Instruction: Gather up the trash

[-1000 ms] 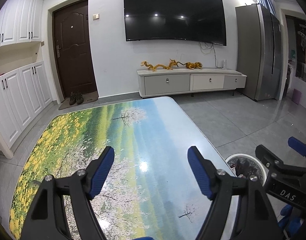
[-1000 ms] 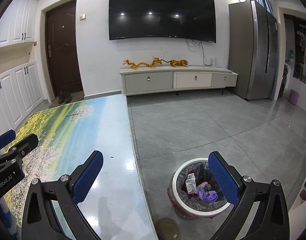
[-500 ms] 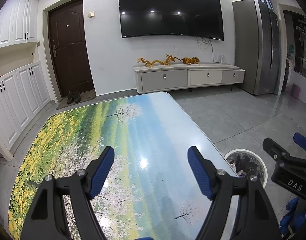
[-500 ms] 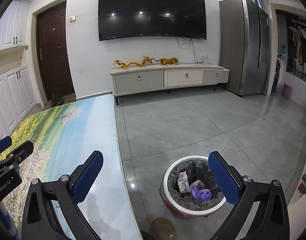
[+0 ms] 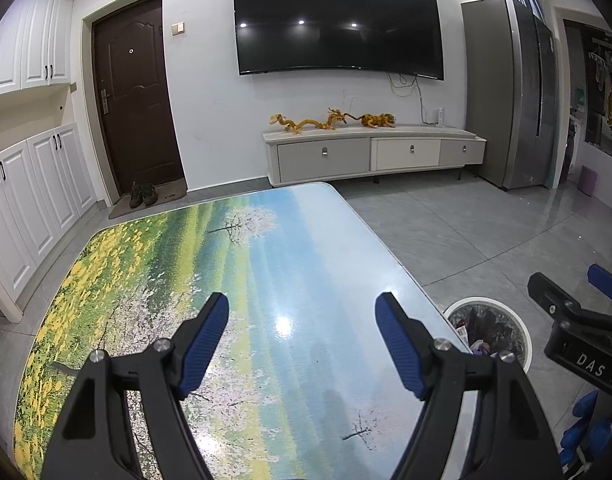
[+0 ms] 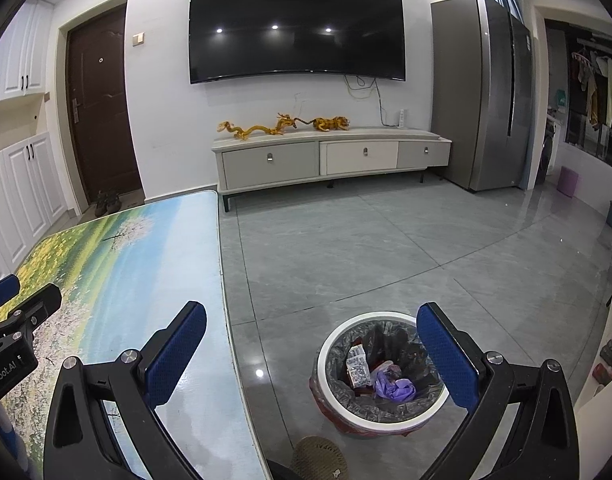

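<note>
A round white-rimmed trash bin (image 6: pixel 380 374) with a grey liner stands on the floor beside the table's right edge. Inside lie a white carton (image 6: pixel 358 366), a purple crumpled glove (image 6: pixel 394 386) and darker scraps. My right gripper (image 6: pixel 312 354) hovers open above the gap between table and bin, with nothing between its blue pads. My left gripper (image 5: pixel 301 344) hangs open over the landscape-printed table (image 5: pixel 209 264), also empty. The bin (image 5: pixel 490 330) shows at the right in the left wrist view, next to the right gripper's body (image 5: pixel 574 332).
A TV cabinet (image 6: pixel 330 160) with golden dragon figures stands under a wall TV at the back. A tall fridge (image 6: pixel 482 92) is at the right, a brown door (image 6: pixel 99 104) and white cupboards at the left. A woven round object (image 6: pixel 320 458) lies on the floor near the bin.
Both views have drifted slightly, so the bin sits a little further left and lower in the right wrist view. Both grippers stay open and empty.
</note>
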Motion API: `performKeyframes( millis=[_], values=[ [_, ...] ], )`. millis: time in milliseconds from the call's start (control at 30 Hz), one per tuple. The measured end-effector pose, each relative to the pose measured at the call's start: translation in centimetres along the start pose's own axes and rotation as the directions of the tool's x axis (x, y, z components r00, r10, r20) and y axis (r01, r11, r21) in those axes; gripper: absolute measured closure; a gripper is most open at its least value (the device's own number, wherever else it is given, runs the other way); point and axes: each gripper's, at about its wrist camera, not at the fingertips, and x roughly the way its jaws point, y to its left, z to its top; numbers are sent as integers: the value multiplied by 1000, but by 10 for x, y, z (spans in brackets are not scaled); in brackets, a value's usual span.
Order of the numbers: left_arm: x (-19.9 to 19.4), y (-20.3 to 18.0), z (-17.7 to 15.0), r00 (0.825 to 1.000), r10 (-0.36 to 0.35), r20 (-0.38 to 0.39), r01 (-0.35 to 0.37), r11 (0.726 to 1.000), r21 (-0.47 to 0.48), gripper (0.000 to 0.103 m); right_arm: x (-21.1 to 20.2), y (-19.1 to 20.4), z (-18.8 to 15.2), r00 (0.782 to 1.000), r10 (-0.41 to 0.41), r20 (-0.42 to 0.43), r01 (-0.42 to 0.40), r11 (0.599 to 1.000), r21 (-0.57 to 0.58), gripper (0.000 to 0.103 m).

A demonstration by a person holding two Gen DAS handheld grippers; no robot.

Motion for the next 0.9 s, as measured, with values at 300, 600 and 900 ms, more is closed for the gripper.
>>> performKeyframes(
  millis=[300,600,900],
  values=[
    [1,1,0,1000,-1,1,1,1000,0,28,0,0,0,1000,-1,-1,1,1000,-1,0],
    [-1,-1,-1,1000,-3,7,3,1000,2,28,0,-1,0,1000,-1,-1,1,1000,0,0],
    [-4,-4,-1,1000,-6,14,5,1000,8,28,0,0,-2,1000,-3,-5,3,1000,3,0]
  ],
)
